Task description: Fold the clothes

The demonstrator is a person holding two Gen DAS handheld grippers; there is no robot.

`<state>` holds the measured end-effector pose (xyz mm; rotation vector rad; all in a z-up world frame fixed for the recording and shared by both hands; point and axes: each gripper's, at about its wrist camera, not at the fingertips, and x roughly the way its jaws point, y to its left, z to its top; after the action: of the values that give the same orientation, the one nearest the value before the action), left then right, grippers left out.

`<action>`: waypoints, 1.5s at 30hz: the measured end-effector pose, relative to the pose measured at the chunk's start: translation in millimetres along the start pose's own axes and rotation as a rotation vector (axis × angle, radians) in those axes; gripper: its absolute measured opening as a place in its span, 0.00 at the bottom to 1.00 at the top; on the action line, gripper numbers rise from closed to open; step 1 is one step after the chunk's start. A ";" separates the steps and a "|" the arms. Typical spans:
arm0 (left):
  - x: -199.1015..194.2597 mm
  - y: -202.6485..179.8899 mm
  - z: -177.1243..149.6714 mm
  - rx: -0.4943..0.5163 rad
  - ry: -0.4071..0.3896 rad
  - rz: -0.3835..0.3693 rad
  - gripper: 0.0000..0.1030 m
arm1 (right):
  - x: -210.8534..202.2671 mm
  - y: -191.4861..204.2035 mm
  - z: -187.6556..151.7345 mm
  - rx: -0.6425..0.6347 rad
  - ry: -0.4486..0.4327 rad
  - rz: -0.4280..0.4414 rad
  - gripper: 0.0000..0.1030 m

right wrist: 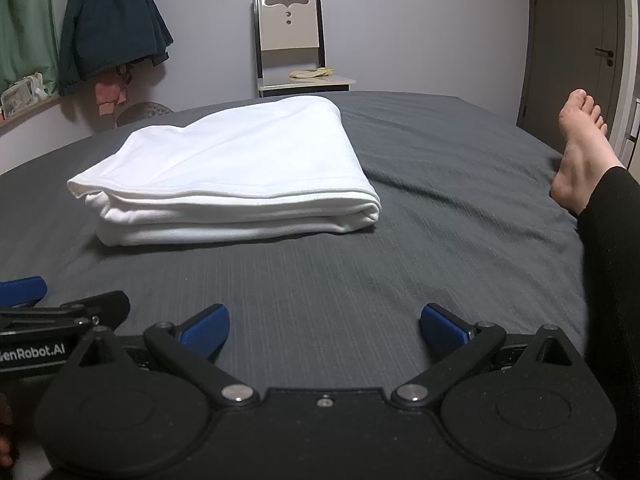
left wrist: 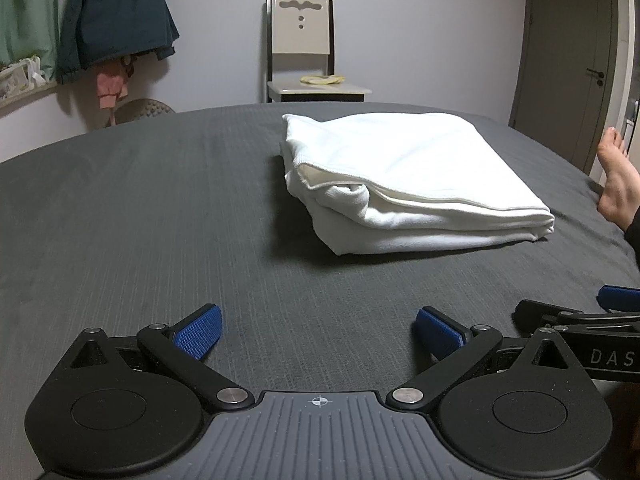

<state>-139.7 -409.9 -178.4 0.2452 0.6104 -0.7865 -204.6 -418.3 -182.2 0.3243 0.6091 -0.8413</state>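
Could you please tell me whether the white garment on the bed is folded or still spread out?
Folded: the white garment lies as a compact stack on the dark bed, with layered edges showing along its near side.

I hold my left gripper (left wrist: 318, 332) low and near, tilted downward, its jaws spread wide with nothing between the blue pads (left wrist: 198, 336). My right gripper (right wrist: 324, 330) sits just beside it on the right, angled down likewise, jaws equally wide and empty. My bare foot (right wrist: 580, 152) and dark-sleeved leg (right wrist: 612, 248) stretch out at far right.
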 end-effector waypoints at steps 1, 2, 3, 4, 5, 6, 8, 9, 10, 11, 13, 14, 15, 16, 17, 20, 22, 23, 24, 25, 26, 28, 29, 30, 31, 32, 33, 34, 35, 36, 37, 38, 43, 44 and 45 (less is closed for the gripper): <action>-0.2 -0.2 -0.1 -0.001 0.000 -0.001 1.00 | 0.3 0.1 -0.1 0.001 0.000 0.000 1.00; -0.2 -0.6 -0.2 -0.002 0.000 -0.002 1.00 | 0.5 0.2 -0.3 0.001 0.000 0.001 1.00; -0.3 -1.1 -0.3 -0.001 0.000 -0.001 1.00 | 0.8 0.2 -0.4 0.002 0.000 0.001 1.00; -0.3 -1.3 -0.5 -0.002 -0.001 -0.001 1.00 | 1.1 0.3 -0.5 0.003 0.000 0.002 1.00; -0.2 -1.5 -0.6 -0.002 -0.001 -0.001 1.00 | 1.3 0.4 -0.6 0.004 0.001 0.002 1.00; 0.0 -2.0 -0.6 -0.001 0.000 0.000 1.00 | 1.6 0.5 -0.8 0.004 0.001 0.003 1.00; 0.1 -2.8 -0.7 -0.001 0.000 0.000 1.00 | 1.6 0.5 -0.5 0.004 0.001 0.003 1.00; 0.2 -2.9 -0.5 -0.002 0.000 0.000 1.00 | 1.6 0.4 -0.5 0.003 0.001 0.004 1.00; 0.4 -3.2 -0.2 -0.002 0.000 0.001 1.00 | 1.7 0.3 -0.5 0.003 0.001 0.004 1.00; 0.6 -3.8 -0.2 -0.001 0.000 0.001 1.00 | 1.7 0.1 -0.5 0.003 0.001 0.004 1.00; 1.0 -4.2 0.2 0.000 0.000 0.001 1.00 | 1.7 -0.1 -0.5 0.003 0.001 0.005 1.00; 1.2 -4.4 0.5 0.001 0.001 0.001 1.00 | 1.6 -0.1 -0.6 0.005 0.000 0.006 1.00; 1.4 -4.6 0.7 0.001 0.001 0.000 1.00 | 1.4 -0.1 -0.7 0.006 0.000 0.006 1.00; 1.6 -4.7 0.7 0.001 0.001 0.000 1.00 | 1.3 0.0 -0.8 0.007 0.000 0.007 1.00; 1.6 -4.6 0.5 0.000 0.000 0.001 1.00 | 1.2 -0.2 -0.7 0.007 -0.001 0.008 1.00; 1.5 -4.6 0.1 0.004 -0.001 0.011 1.00 | 1.0 0.5 -0.4 0.005 0.001 0.006 1.00; 1.7 -5.4 0.1 0.008 -0.001 0.017 1.00 | 1.5 1.1 -0.1 0.003 0.004 0.004 1.00; 2.0 -5.7 0.2 0.009 0.000 0.019 1.00 | 1.9 0.8 0.3 0.004 0.005 0.006 1.00; 2.7 -6.2 0.4 0.010 0.000 0.020 1.00 | 2.3 0.4 0.8 0.004 0.007 0.007 1.00; 3.3 -6.6 0.7 0.010 0.001 0.021 1.00 | 2.3 -0.1 1.1 0.003 0.008 0.009 1.00; 4.0 -7.0 1.0 0.010 0.002 0.022 1.00 | 2.3 -0.5 1.5 0.002 0.009 0.011 1.00; 5.0 -7.8 1.3 0.011 0.002 0.024 1.00 | 1.9 -2.2 1.6 -0.004 0.009 0.016 1.00; 4.9 -7.9 1.0 0.012 0.001 0.024 1.00 | 1.7 -2.9 1.4 -0.007 0.009 0.018 1.00; 4.9 -7.6 0.8 0.010 0.000 0.022 1.00 | 1.7 -3.1 1.3 -0.007 0.009 0.019 1.00; 4.7 -7.6 0.6 0.009 -0.001 0.020 1.00 | 1.7 -3.2 1.2 -0.007 0.009 0.019 1.00; 4.4 -7.8 0.0 0.009 -0.002 0.021 1.00 | 1.7 -2.5 1.0 -0.011 0.009 0.016 1.00; 4.2 -7.9 -0.3 0.009 -0.003 0.022 1.00 | 1.8 -1.4 0.7 -0.016 0.008 0.011 1.00; 4.3 -7.9 -0.4 0.010 -0.003 0.023 1.00 | 1.6 -0.6 0.3 -0.016 0.008 0.010 1.00; 4.4 -7.9 -0.3 0.011 -0.002 0.023 1.00 | 1.5 0.2 0.0 -0.016 0.007 0.009 1.00; 4.5 -8.1 -0.2 0.012 -0.001 0.024 1.00 | 1.3 0.7 -0.2 -0.016 0.007 0.007 1.00; 4.5 -8.4 -0.2 0.013 -0.001 0.025 1.00 | 1.1 1.3 -0.5 -0.016 0.006 0.006 1.00; 4.5 -8.6 -0.1 0.015 -0.001 0.026 1.00 | 0.9 1.8 -0.7 -0.016 0.006 0.004 1.00; 4.1 -7.5 -0.3 0.011 -0.001 0.022 1.00 | 1.8 -0.1 -0.5 -0.009 0.007 0.014 1.00; 3.9 -7.2 -0.5 0.010 -0.002 0.021 1.00 | 1.9 -0.6 -0.5 -0.009 0.007 0.015 1.00; 3.8 -7.0 -0.6 0.009 -0.002 0.021 1.00 | 1.7 0.0 -0.5 -0.010 0.007 0.015 1.00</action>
<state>-143.0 -416.7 -181.1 0.2591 0.6017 -0.7697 -203.9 -419.1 -183.6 0.3223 0.6162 -0.8234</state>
